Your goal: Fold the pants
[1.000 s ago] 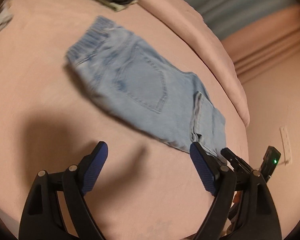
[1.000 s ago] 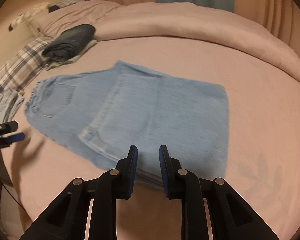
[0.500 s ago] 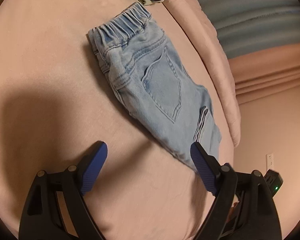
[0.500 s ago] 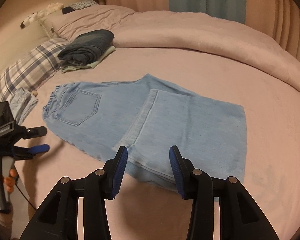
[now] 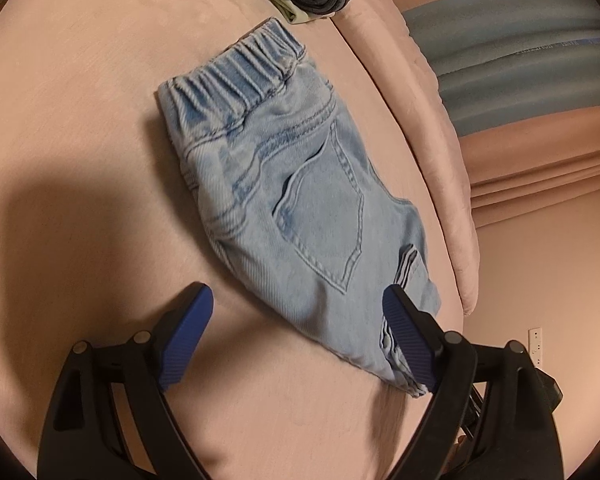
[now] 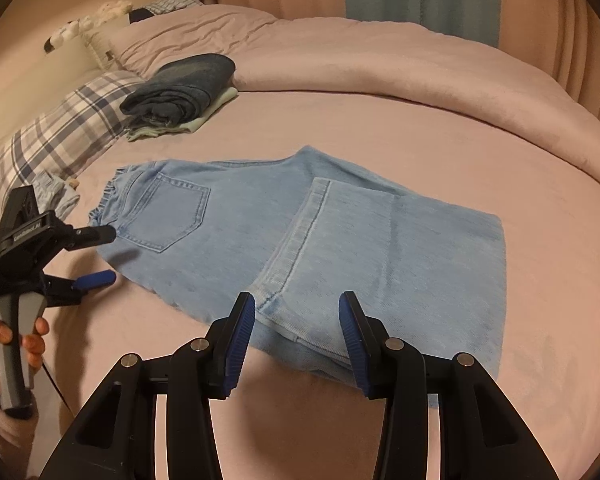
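Light blue denim pants [image 6: 300, 236] lie flat on the pink bed, legs folded back over the upper part, back pocket up. The elastic waistband [image 5: 236, 68] points away in the left wrist view. My left gripper [image 5: 296, 320] is open and empty, hovering near the pants' side edge below the pocket; it also shows in the right wrist view [image 6: 96, 256] at the waistband end. My right gripper [image 6: 296, 316] is open and empty, just above the folded leg hem at the near edge.
A stack of folded dark jeans on pale green cloth [image 6: 180, 92] sits at the back left. A plaid pillow [image 6: 60, 136] and a small blue garment [image 6: 56, 196] lie left. A rolled pink duvet [image 6: 400, 64] runs along the far side.
My right gripper opened and drew back from the folded leg. My left gripper swung closer to the pants' waistband end, staying open.
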Motion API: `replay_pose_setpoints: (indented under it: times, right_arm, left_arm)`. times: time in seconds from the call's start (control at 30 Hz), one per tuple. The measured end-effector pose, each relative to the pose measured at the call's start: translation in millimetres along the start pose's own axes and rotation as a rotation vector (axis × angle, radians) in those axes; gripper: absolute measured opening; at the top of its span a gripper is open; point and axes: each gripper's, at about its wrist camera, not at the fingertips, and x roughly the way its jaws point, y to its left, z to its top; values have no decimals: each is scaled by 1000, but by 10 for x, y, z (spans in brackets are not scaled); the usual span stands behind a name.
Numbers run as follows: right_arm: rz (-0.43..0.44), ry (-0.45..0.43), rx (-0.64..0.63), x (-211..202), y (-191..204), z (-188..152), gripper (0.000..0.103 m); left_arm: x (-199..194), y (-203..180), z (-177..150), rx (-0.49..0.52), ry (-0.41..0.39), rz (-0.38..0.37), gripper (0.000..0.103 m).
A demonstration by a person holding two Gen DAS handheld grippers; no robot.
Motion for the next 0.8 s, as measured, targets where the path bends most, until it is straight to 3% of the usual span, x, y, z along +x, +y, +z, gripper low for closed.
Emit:
replay_pose_setpoints:
  times: [0.8]
  right_arm:
    - [-2, 41, 29, 183, -73, 14, 44]
  left_arm:
    - [241, -133, 283, 49, -22, 42, 89]
